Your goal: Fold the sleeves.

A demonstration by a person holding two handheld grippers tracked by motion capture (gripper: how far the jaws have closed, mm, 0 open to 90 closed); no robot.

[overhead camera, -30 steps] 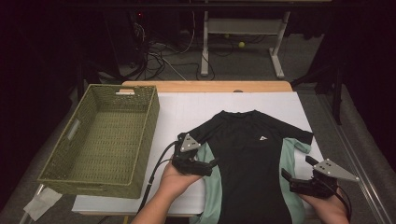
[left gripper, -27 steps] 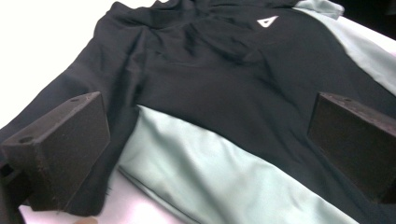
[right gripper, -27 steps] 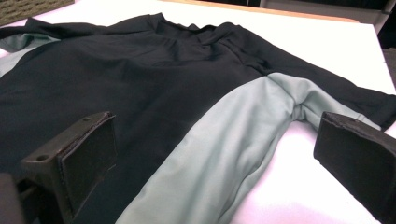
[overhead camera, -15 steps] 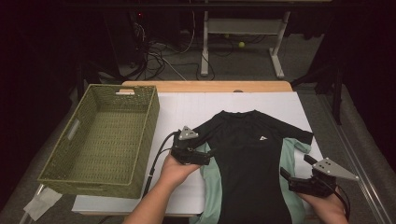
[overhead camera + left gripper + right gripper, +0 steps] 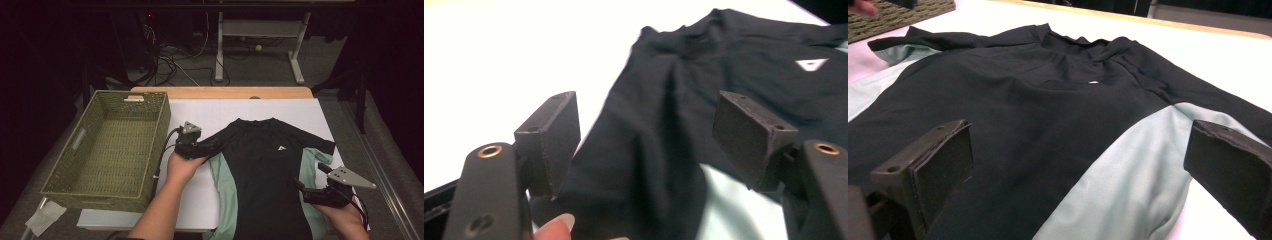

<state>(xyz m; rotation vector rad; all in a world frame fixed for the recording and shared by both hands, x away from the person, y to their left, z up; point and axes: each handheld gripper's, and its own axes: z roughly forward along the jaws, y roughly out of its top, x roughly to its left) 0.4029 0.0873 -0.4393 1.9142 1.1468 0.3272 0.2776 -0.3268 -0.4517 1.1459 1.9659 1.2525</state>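
A black T-shirt point(image 5: 265, 170) with pale green side panels and a small white chest logo lies flat, front up, on the white table cover point(image 5: 215, 112). My left gripper point(image 5: 216, 146) is at the shirt's left sleeve point(image 5: 644, 150). Its jaws have just been closing, and the sleeve's cloth lies between them with the pads still apart from it. A fingertip of the hand shows at the bottom of the left gripper view. My right gripper point(image 5: 307, 176) stands open low over the shirt's right green panel point(image 5: 1128, 185), with nothing pinched.
A woven green basket point(image 5: 160, 130) with nothing in it stands at the table's left, close to my left hand. A wooden table edge point(image 5: 220, 92) runs along the back. Cables and a desk frame lie on the floor beyond.
My left hand has moved away from the person, up along the shirt's left side to the sleeve. The right hand has stayed in place.
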